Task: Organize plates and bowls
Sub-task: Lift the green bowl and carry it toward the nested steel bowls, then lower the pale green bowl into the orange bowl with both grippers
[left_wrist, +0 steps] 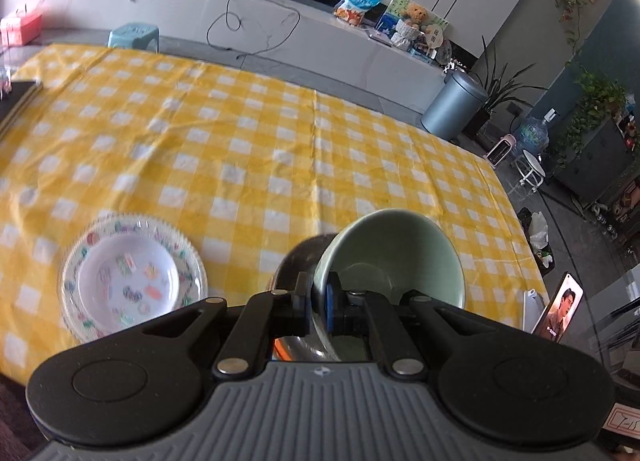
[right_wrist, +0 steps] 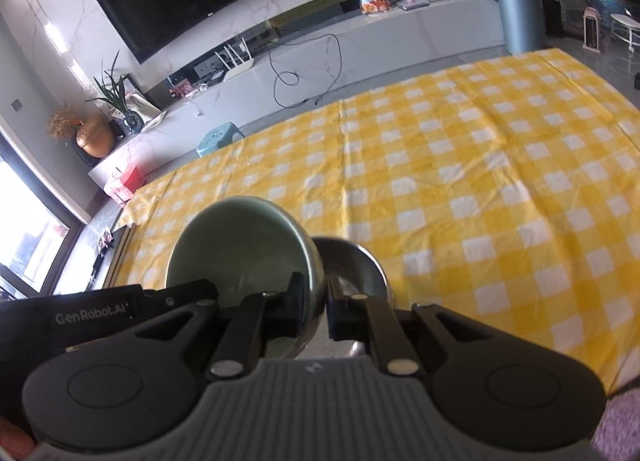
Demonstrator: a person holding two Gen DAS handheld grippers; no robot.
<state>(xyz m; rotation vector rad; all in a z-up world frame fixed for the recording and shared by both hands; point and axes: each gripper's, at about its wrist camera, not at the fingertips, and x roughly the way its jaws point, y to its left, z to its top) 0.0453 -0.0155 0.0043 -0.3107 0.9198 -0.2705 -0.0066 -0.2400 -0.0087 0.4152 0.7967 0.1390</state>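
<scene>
The green bowl [left_wrist: 394, 257] in my left gripper [left_wrist: 319, 311] hangs tilted over the yellow checked tablecloth [left_wrist: 248, 149], its near rim pinched between my closed pads, one inside the wall and one outside. Its lower edge is cut off behind my own linkage, so I cannot see its foot. It looks like smooth glazed ceramic, pale celadon inside, round and deep. Just behind it to the left sits a dark, rounded metal bowl [left_wrist: 304, 261], mostly hidden; whether the two touch I cannot tell.

My right gripper [right_wrist: 318, 307] is likewise clamped shut on a rim: a second green bowl [right_wrist: 240, 245], same glaze and shape, tipped toward the camera. A shiny steel bowl [right_wrist: 354, 265] lies right beside it, half covered by my right finger [right_wrist: 340, 315], and its base is out of sight.

To the left in my left view rests a stack of plates [left_wrist: 134, 281] on the cloth: a white dish with coloured prints and a scalloped, clear-looking rim. It is blurred, so I cannot read the patterns or count the stack.

The cloth is wrinkled, with fold creases running across it. A phone [left_wrist: 558, 309] stands at the table's right edge, partly cropped.
</scene>
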